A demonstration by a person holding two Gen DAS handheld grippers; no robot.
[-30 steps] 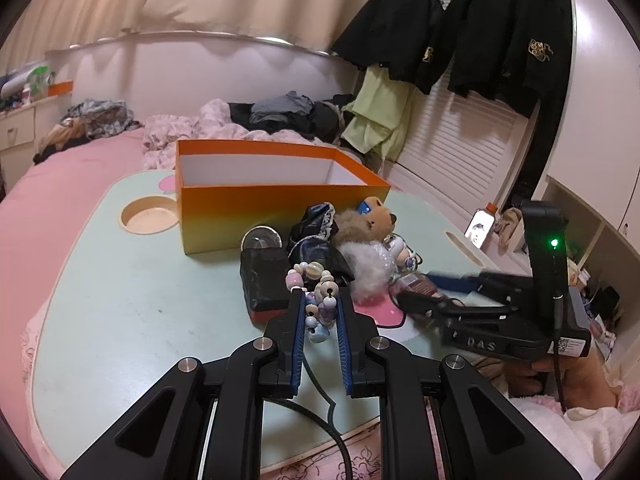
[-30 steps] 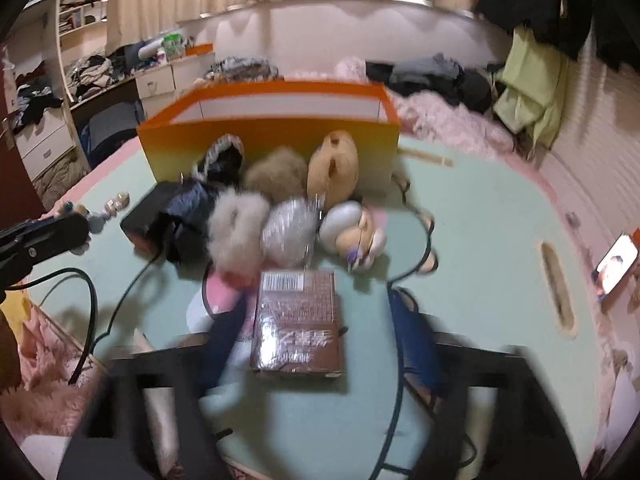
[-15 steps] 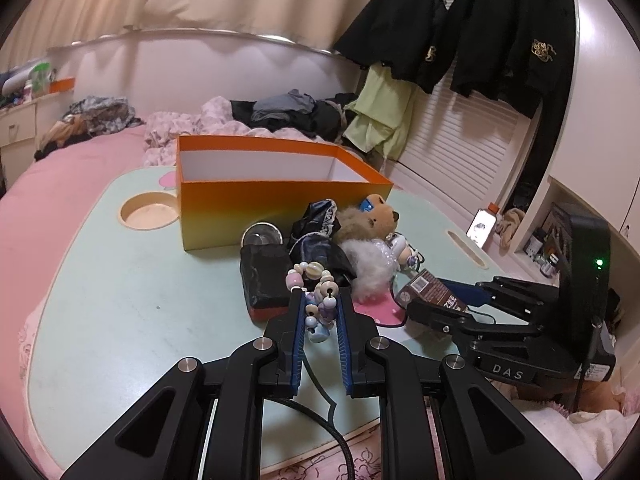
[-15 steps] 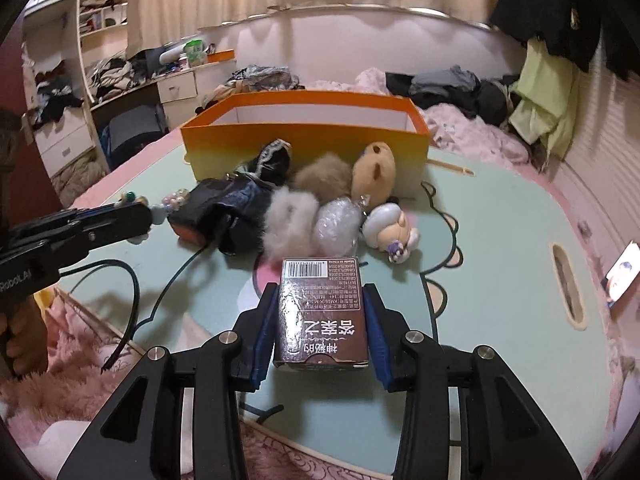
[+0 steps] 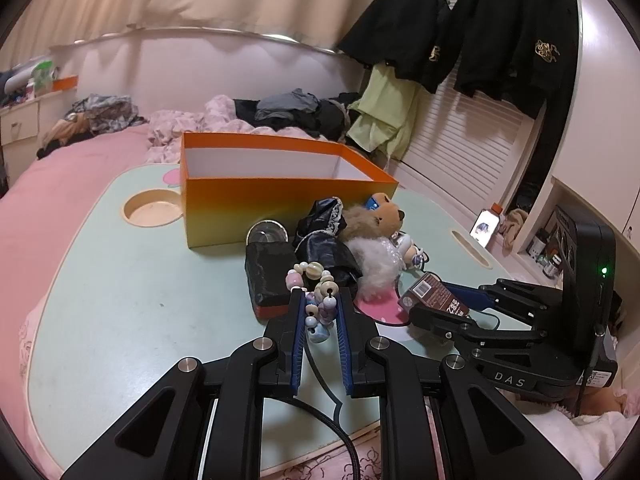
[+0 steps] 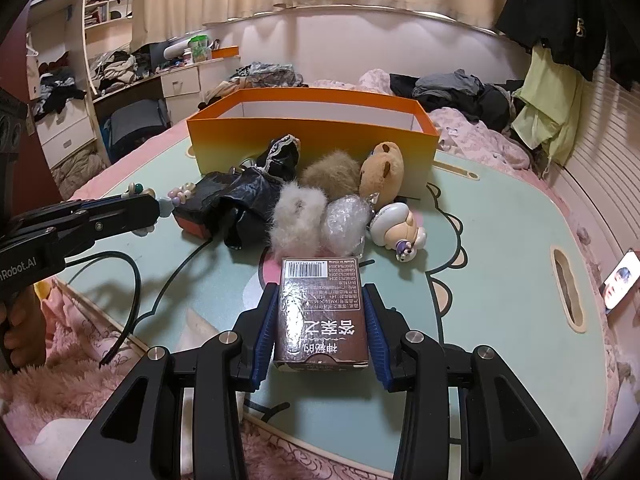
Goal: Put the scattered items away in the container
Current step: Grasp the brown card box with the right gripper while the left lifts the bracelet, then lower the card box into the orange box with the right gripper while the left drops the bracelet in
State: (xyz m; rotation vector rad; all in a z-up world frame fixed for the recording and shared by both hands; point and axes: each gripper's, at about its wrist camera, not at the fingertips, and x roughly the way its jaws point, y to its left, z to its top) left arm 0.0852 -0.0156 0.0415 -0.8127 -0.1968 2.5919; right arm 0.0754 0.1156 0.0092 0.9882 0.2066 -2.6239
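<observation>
An open orange box (image 5: 280,192) (image 6: 312,140) stands at the back of the pale green table (image 5: 120,280). My left gripper (image 5: 320,300) is shut on a bead bracelet (image 5: 318,292), held above the table's front part; it also shows in the right wrist view (image 6: 160,204). My right gripper (image 6: 320,304) is shut on a brown carton (image 6: 322,312), lifted off the table; both show in the left wrist view (image 5: 434,298). In front of the box lie a black pouch (image 6: 236,204), a black red-edged box (image 5: 266,276), fluffy pompoms (image 6: 298,216), a bear plush (image 6: 380,174) and a small figurine (image 6: 396,226).
A round cup recess (image 5: 151,207) is in the table left of the box, and a slot (image 6: 566,288) at its right side. A black cable (image 6: 132,296) hangs at the front left edge. A phone (image 6: 620,278) lies right of the table. A pink bed lies behind.
My right gripper has closed on the brown carton and lifted it off the table, toward the box. My left gripper has kept still with the bracelet.
</observation>
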